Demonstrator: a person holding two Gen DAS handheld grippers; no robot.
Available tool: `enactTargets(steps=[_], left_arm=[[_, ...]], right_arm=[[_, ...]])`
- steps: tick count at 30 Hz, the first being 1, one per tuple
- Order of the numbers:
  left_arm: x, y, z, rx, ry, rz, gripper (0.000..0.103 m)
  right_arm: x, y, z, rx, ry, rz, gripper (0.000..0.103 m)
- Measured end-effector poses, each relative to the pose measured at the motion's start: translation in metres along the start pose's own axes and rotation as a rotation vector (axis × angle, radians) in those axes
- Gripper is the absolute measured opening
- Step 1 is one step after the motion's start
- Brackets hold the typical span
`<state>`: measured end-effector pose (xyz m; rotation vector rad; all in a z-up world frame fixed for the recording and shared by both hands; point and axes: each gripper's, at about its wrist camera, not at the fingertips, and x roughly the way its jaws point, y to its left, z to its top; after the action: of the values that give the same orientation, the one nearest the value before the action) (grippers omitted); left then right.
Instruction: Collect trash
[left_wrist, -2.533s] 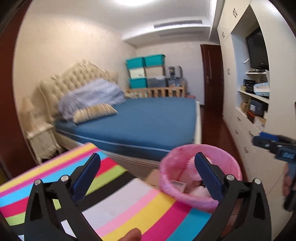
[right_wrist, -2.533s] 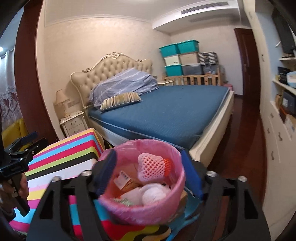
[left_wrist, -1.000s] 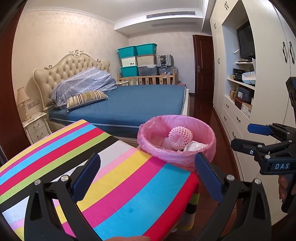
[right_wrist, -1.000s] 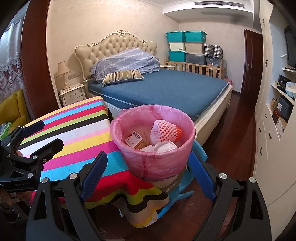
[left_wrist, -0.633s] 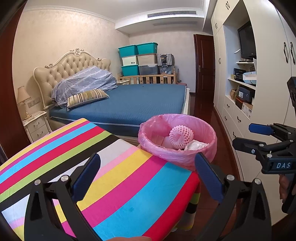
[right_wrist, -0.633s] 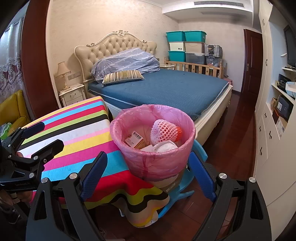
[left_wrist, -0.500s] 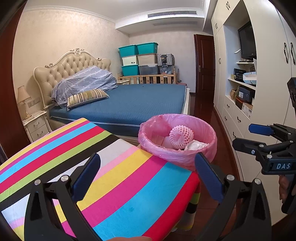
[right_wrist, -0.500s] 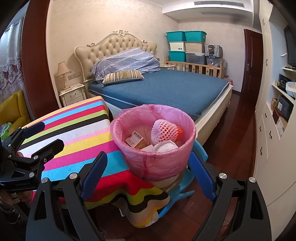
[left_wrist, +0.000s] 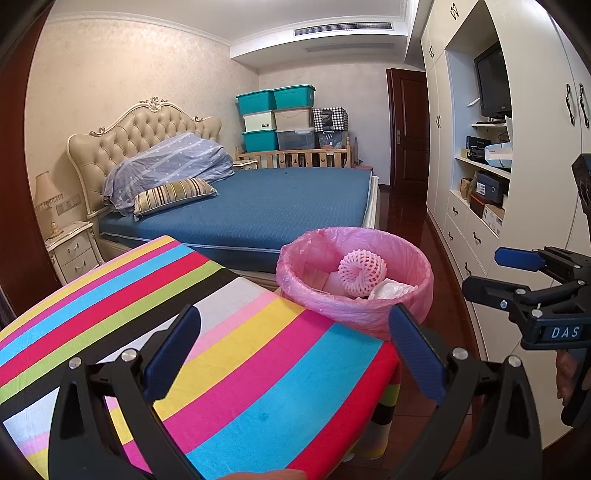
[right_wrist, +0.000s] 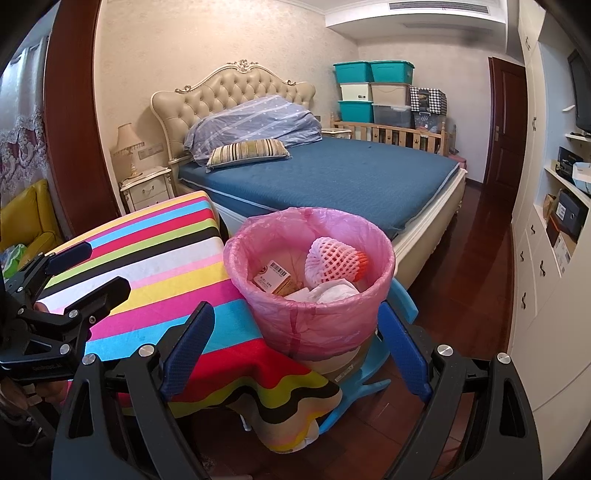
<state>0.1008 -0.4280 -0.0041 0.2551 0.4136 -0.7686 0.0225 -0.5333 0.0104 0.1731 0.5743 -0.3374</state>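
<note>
Standing just past the corner of the striped table (right_wrist: 155, 266), the pink-lined bin (right_wrist: 314, 314) rests on a blue stool (right_wrist: 400, 295); a bump could topple it. Inside lie a foam fruit net (right_wrist: 334, 264), a labelled carton (right_wrist: 275, 278) and crumpled paper (right_wrist: 332, 290). Left gripper (left_wrist: 295, 350) and right gripper (right_wrist: 295, 345) are spread wide, empty.

left gripper (left_wrist: 295, 347) held out level, two blue fingers (left_wrist: 171, 352) wide apart, nothing between them, right gripper (right_wrist: 295, 332) beside it, fingers spread wide too, empty
</note>
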Motion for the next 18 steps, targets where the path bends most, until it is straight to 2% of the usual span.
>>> enactTargets(steps=[18], left_arm=[[0.0000, 0.0003, -0.0006, -0.003, 0.003, 0.002, 0.098]], right_arm=[[0.0010, 0.0016, -0.0006, 0.002, 0.000, 0.003, 0.084]])
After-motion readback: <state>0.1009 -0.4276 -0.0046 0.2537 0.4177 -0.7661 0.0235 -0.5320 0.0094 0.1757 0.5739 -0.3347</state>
